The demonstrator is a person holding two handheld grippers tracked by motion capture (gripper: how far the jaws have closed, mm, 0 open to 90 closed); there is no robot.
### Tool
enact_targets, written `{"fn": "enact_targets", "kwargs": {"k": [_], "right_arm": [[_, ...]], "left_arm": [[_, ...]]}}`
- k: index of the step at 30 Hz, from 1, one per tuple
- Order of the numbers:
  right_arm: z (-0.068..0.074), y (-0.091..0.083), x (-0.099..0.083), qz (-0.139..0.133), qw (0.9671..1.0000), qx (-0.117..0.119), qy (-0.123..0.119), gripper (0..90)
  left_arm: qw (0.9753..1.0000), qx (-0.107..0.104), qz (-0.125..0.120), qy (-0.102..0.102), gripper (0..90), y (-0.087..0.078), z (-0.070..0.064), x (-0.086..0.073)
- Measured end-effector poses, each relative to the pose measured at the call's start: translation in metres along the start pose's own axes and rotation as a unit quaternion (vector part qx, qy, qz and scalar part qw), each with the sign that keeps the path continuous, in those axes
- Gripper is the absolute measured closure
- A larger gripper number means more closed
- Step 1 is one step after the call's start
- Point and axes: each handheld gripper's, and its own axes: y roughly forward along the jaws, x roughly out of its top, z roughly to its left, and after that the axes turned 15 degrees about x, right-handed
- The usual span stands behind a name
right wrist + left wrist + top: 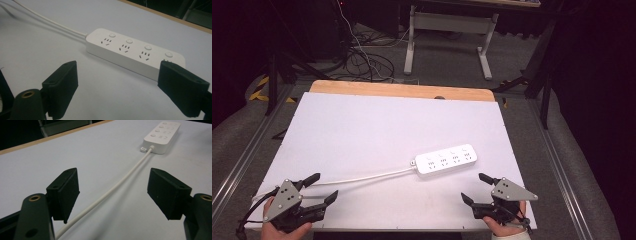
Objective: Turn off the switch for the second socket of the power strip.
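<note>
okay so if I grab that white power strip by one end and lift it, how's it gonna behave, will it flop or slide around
The power strip looks like a rigid plastic bar, so it should lift stiffly, not flop. Its smooth casing may slip between the jaws. The white cord trails across the table toward the left gripper, so it will probably drag and tug that end.

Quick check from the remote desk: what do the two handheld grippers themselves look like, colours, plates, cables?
Both are black. The left gripper and right gripper each carry a grey three-cornered plate with small dark holes on top. Their jaws are blocky black pads on black arms with brass-ringed holes, seen in the gripper views. A black cable trails from each gripper.
</note>
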Motion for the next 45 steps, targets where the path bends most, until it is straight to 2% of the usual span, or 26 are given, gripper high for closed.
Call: {"fn": "enact_targets", "kwargs": {"k": [11, 20, 28, 35, 45], "right_arm": [[0.002, 0.001, 0.002, 0.003, 0.9999, 0.0, -0.01, 17.2], [0.006, 0.002, 0.005, 0.016, 0.9996, -0.009, -0.021, 19.3], [0.008, 0.003, 0.019, 0.017, 0.9994, -0.012, -0.028, 21.3], [0.001, 0.005, 0.03, 0.018, 0.9996, -0.008, -0.019, 21.9], [-0.004, 0.015, 0.05, 0.021, 0.9995, -0.001, -0.025, 22.2]], "left_arm": [[1.0, 0.006, 0.0, -0.004, 26.2, -0.001, 0.0, 0.0], [0.9999, 0.01, -0.002, 0.006, 26.2, -0.002, -0.001, 0.0], [0.9999, 0.016, -0.001, 0.005, 26.2, -0.002, -0.001, 0.0], [0.9998, 0.017, 0.0, 0.006, 26.2, -0.002, -0.001, 0.0], [0.9999, 0.016, -0.001, 0.005, 26.2, -0.001, -0.001, 0.0]]}}
